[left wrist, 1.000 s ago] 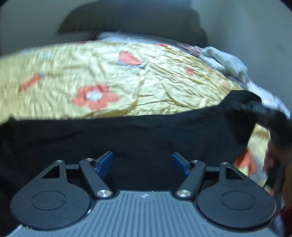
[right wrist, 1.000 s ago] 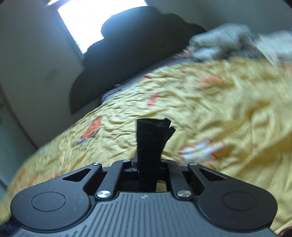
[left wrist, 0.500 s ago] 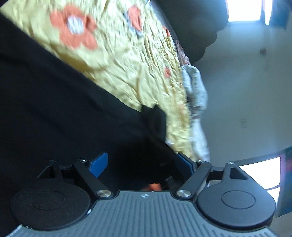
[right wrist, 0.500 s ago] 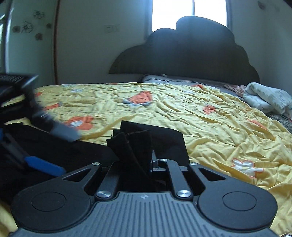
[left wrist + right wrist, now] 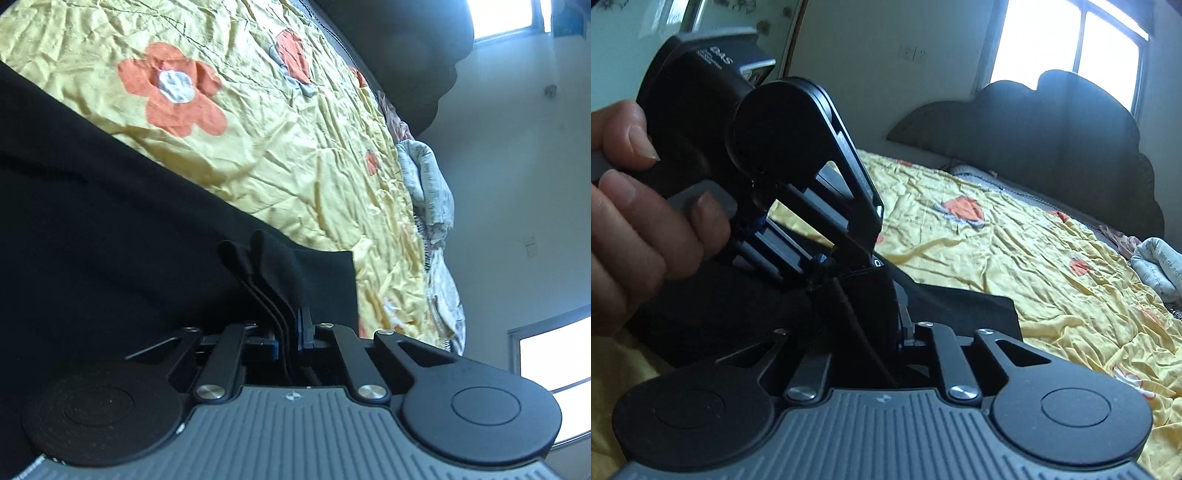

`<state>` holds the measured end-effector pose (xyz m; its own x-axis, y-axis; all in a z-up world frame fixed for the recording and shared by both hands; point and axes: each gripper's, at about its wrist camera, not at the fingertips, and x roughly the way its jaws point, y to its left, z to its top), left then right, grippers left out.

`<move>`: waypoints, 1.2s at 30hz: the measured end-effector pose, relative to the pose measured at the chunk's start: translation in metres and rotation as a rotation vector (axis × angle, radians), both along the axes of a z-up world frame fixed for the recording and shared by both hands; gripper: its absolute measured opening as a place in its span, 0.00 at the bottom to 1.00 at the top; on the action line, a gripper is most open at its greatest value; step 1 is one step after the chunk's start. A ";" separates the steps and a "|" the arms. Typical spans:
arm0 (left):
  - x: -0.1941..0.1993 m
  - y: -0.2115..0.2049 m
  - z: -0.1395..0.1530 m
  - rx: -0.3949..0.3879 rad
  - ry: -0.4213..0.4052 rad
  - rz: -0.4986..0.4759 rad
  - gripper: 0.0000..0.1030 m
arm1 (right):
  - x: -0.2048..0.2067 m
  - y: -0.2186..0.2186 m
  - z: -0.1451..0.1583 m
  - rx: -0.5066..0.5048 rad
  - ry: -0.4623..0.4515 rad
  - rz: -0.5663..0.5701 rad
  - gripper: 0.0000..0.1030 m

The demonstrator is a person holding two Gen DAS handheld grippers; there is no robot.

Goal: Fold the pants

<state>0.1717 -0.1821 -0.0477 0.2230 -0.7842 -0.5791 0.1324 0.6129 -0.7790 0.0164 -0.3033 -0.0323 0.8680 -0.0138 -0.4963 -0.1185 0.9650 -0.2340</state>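
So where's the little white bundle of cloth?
In the left wrist view, the white cloth bundle lies at the right edge of the yellow flowered bedspread, just below the dark headboard and beyond the black pants.

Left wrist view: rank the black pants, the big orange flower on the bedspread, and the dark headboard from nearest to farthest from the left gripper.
1. Black pants, pinched in the left gripper.
2. Orange flower, upper left on the yellow bedspread.
3. Headboard, top right, at the bed's far end.
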 end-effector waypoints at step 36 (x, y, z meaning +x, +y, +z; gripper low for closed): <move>-0.046 0.088 0.038 0.518 -0.536 0.075 0.05 | 0.010 0.084 -0.005 0.002 0.016 0.313 0.13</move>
<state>0.1256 -0.0937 -0.0100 0.6208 -0.4120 -0.6670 0.3558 0.9062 -0.2285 0.0262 -0.2194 -0.0370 0.8223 0.2536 -0.5095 -0.4131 0.8817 -0.2279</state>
